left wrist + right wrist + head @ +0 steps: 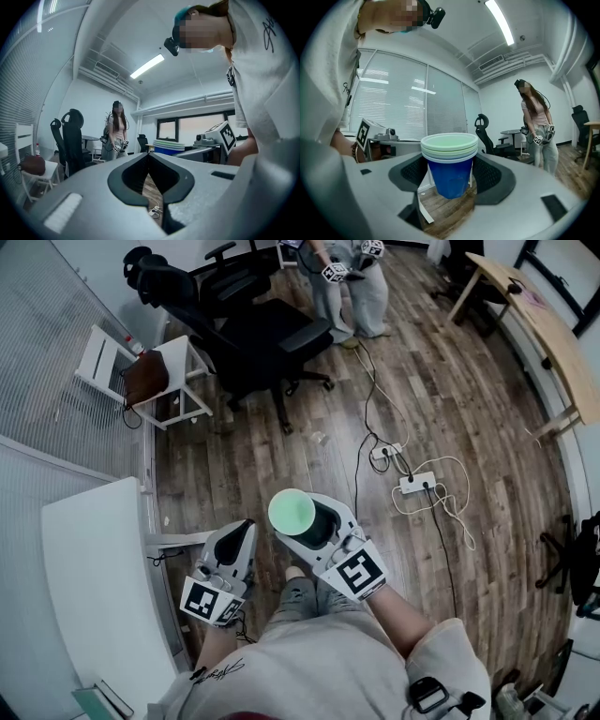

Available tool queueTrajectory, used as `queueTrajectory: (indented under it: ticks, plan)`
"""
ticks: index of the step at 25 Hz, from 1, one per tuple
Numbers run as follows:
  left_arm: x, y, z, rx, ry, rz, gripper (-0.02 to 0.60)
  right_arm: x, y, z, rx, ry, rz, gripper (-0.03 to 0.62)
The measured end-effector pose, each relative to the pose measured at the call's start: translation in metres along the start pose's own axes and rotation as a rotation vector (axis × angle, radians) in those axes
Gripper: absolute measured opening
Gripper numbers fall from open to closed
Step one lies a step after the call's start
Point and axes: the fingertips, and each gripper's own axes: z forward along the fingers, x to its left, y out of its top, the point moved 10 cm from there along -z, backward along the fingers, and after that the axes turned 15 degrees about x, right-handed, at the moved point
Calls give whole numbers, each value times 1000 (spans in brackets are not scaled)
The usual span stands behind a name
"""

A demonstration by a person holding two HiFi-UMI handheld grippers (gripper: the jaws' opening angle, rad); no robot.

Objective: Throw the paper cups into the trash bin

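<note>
A black office chair stands far on the wooden floor, and a white chair to its left bears a brown bag. Two white power strips lie right of the middle among looping cables. A second person stands at the far edge, a wooden desk runs along the far right, and a white table sits near left

Bright, even light falls from the ceiling light strip at top and the pale blinds at left. Both gripper views bulge, with black corners. My left gripper looms soft at the bottom.
</note>
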Motion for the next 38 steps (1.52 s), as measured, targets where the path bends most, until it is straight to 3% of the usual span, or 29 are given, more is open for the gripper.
queueTrajectory:
  ticks: [17,38]
  plan:
    - [46,-68,5,46,-31,-51,2,4,-61,60,70,-19,40,293]
    - [56,-144,8,107,-35,-110,2,4,-166,108,201,-2,67,293]
